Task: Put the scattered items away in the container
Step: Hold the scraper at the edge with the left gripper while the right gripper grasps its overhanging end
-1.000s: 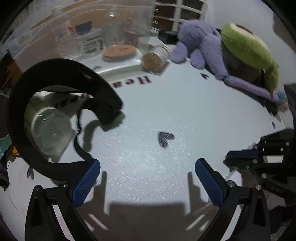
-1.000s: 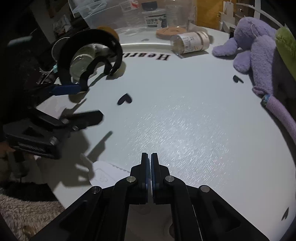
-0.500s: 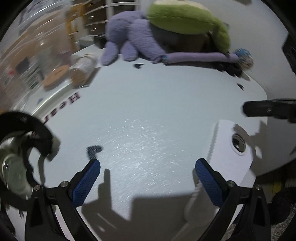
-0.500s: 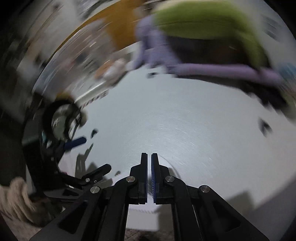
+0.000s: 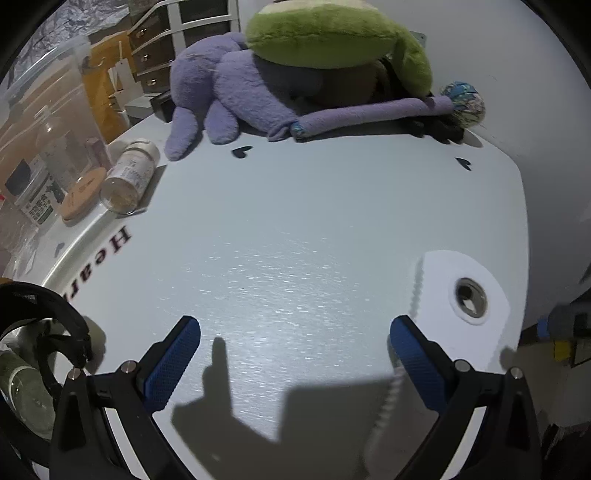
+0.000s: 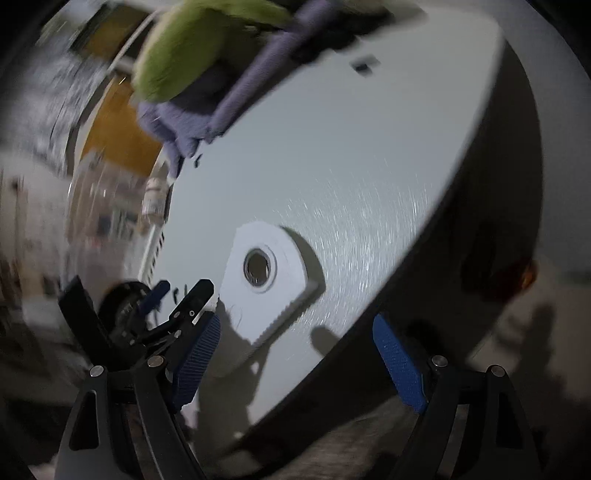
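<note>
My left gripper point(image 5: 295, 354) is open and empty above the white table point(image 5: 295, 221). A flat white pouch with a round hole point(image 5: 454, 291) lies at the table's right edge, by my right finger. A spice jar point(image 5: 129, 177) lies on its side at far left near a wooden lid point(image 5: 81, 194) and a clear container point(image 5: 44, 122). A black headset point(image 5: 55, 325) sits at lower left. My right gripper point(image 6: 295, 354) is open and empty, off the table edge, tilted; the pouch point(image 6: 266, 284) lies just ahead, and the left gripper point(image 6: 177, 310) shows beside it.
A purple plush point(image 5: 229, 92) with a green plush point(image 5: 332, 33) on it lies at the back of the table, blurred in the right wrist view point(image 6: 184, 74). A small patterned ball point(image 5: 463, 99) sits at the back right. A glass jar point(image 5: 22, 391) lies inside the headset.
The right gripper has opened from shut and swung down off the table edge, tilting. The left gripper turned right from the headset toward the white pouch.
</note>
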